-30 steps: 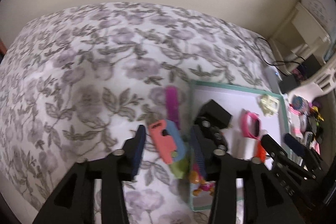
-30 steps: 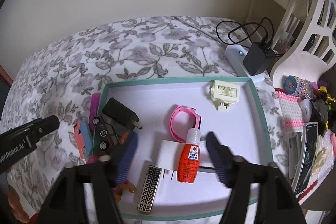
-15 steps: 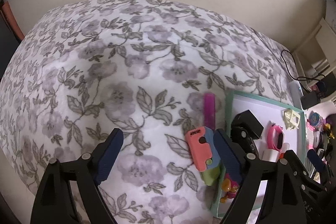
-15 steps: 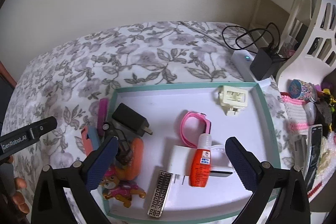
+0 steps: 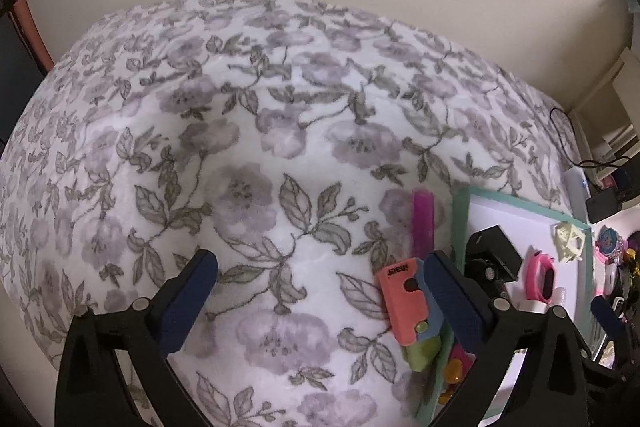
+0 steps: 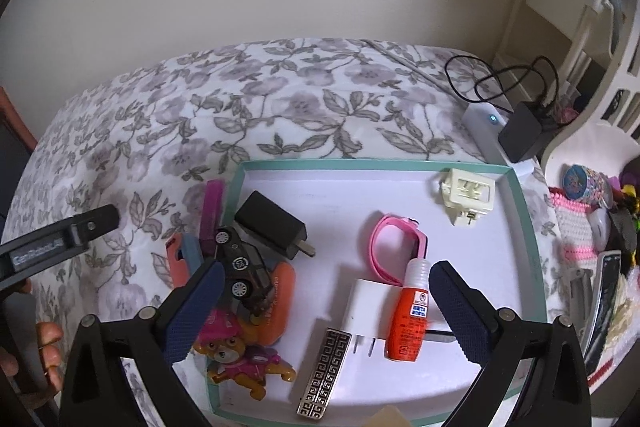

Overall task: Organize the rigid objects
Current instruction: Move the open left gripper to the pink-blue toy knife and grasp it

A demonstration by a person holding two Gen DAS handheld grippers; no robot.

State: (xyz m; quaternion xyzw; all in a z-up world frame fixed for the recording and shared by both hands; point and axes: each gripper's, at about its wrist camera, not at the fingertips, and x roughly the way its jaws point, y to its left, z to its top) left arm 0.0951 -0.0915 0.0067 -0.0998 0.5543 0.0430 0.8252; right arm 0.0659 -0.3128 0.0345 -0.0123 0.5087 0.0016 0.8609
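Right gripper [image 6: 324, 303] spread wide and empty over the teal-rimmed white tray [image 6: 524, 227], left gripper [image 5: 320, 291] jaws just opened wide, empty, beside tray over floral bedspread [image 5: 240, 147], orange glue bottle [image 6: 408, 323] in tray's near part, pink wristband [image 6: 390, 247] mid-tray, cream plastic plug [image 6: 466, 193] at far corner.

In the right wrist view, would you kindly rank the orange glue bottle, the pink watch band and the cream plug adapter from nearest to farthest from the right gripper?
1. Orange glue bottle: between the open right gripper's fingers, by the right one.
2. Pink watch band: just beyond the bottle, mid-tray.
3. Cream plug adapter: far right corner of the tray.
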